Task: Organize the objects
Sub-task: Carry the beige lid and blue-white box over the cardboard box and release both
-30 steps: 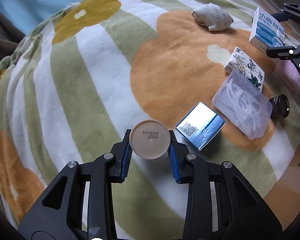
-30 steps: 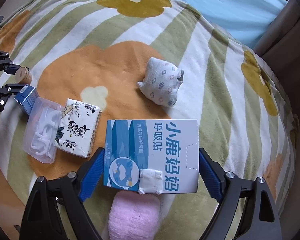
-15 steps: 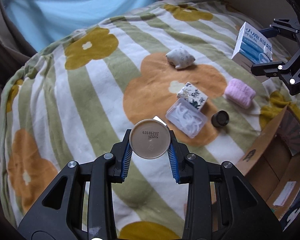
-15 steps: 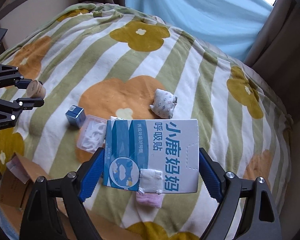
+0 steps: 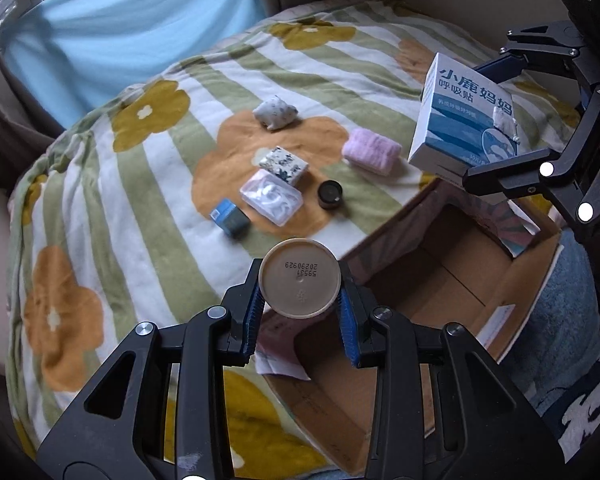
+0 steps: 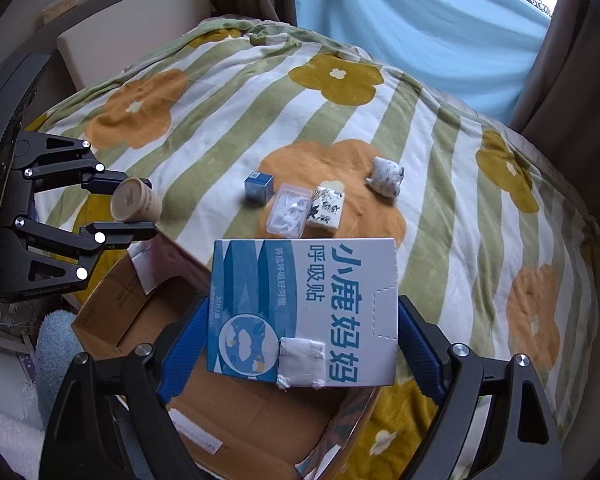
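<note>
My left gripper (image 5: 299, 312) is shut on a small tan round container (image 5: 299, 278), held in the air above the near edge of an open cardboard box (image 5: 452, 280); it also shows in the right wrist view (image 6: 134, 204). My right gripper (image 6: 300, 336) is shut on a blue and white carton (image 6: 304, 312) with Chinese print, held above the same box (image 6: 148, 320); the carton also shows in the left wrist view (image 5: 466, 120). Both are well above the flowered blanket (image 5: 100, 200).
On the blanket lie a rolled patterned sock (image 5: 275, 112), a pink towel roll (image 5: 372, 151), a patterned tissue pack (image 5: 284, 163), a clear plastic case (image 5: 271, 197), a small blue box (image 5: 230, 217) and a black round lid (image 5: 330, 194). A blue curtain (image 5: 132, 40) hangs behind.
Both grippers have lifted and pulled back from the blanket with their objects. The cardboard box has come into view beneath them.
</note>
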Action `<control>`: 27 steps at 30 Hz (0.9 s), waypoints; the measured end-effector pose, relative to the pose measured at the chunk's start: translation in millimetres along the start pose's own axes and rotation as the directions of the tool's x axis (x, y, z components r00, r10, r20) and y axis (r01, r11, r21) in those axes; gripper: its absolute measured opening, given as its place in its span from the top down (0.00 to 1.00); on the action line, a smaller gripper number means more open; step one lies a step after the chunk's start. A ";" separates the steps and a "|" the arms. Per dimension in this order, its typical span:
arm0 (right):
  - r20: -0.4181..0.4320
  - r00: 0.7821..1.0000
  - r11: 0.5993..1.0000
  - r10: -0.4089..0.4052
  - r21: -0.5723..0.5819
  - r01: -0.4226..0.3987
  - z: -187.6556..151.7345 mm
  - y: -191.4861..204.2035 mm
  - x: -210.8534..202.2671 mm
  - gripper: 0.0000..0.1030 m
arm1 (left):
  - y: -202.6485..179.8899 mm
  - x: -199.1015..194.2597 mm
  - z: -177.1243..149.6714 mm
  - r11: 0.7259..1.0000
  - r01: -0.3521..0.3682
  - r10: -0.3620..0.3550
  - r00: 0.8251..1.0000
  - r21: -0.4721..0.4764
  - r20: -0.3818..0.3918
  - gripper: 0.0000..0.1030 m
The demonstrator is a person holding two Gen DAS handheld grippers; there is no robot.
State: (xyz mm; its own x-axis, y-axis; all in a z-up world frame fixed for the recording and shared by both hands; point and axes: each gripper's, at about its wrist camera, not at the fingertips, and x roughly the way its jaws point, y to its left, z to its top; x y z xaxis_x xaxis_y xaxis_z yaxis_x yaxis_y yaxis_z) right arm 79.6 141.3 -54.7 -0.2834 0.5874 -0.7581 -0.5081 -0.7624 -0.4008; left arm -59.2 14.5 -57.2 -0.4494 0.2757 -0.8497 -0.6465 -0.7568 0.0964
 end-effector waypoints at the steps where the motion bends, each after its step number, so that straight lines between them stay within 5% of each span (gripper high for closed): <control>1: -0.009 1.000 1.000 0.006 -0.001 -0.006 -7.2 4.7 -0.5 0.16 | -8.0 0.0 -4.9 1.000 0.003 -0.003 1.000 0.009 -0.009 0.71; 16: -0.154 0.987 0.995 0.043 0.099 -0.028 -88.0 27.0 39.0 0.16 | -69.9 47.6 -65.9 1.000 0.020 -0.023 0.990 -0.017 -0.140 0.71; 27: -0.195 0.979 0.979 0.059 0.205 -0.018 -99.4 19.6 53.7 0.16 | -67.7 61.0 -71.4 1.000 0.002 -0.007 0.985 -0.031 -0.170 0.71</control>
State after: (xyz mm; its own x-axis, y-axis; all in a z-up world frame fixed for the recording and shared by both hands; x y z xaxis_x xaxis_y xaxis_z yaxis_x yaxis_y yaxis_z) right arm 135.3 130.9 -154.4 -0.1490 0.4774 -0.8659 -0.6585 -0.7012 -0.2733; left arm 1.2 40.3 -152.6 -0.3336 0.1766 -0.9260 -0.6282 -0.7741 0.0787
